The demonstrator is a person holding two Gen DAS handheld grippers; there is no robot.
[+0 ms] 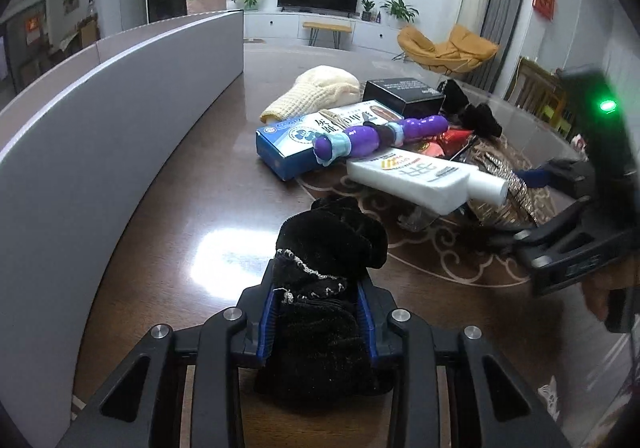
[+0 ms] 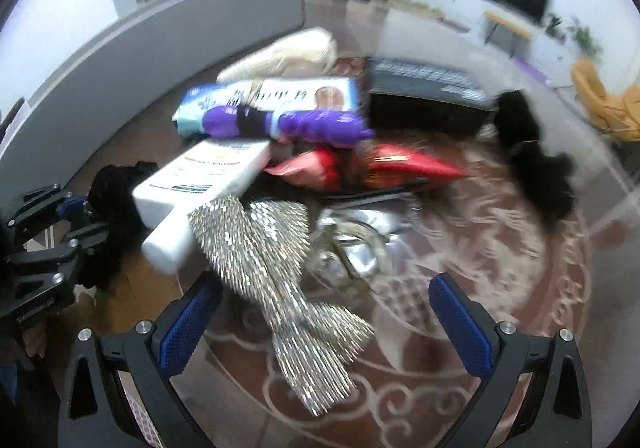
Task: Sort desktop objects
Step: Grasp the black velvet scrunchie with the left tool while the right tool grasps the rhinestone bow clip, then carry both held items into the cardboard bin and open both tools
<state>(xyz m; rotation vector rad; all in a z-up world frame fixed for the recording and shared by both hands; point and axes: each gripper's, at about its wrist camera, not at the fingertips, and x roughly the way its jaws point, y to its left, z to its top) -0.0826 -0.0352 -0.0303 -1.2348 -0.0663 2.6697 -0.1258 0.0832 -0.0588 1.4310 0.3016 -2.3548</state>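
My left gripper is shut on a black velvet cloth item, held low over the brown table; it also shows at the left of the right wrist view. My right gripper is open and empty, its blue pads on either side of a silver sequined piece. Behind lies a pile: a white bottle, a purple toy, a blue-and-white box, a black box, a red packet, a cream knit item and another black cloth.
A curved grey partition borders the table on the left. A glass top with a swirl pattern covers the table. A clear glass object lies beside the sequined piece. The right gripper body is at the right of the left wrist view.
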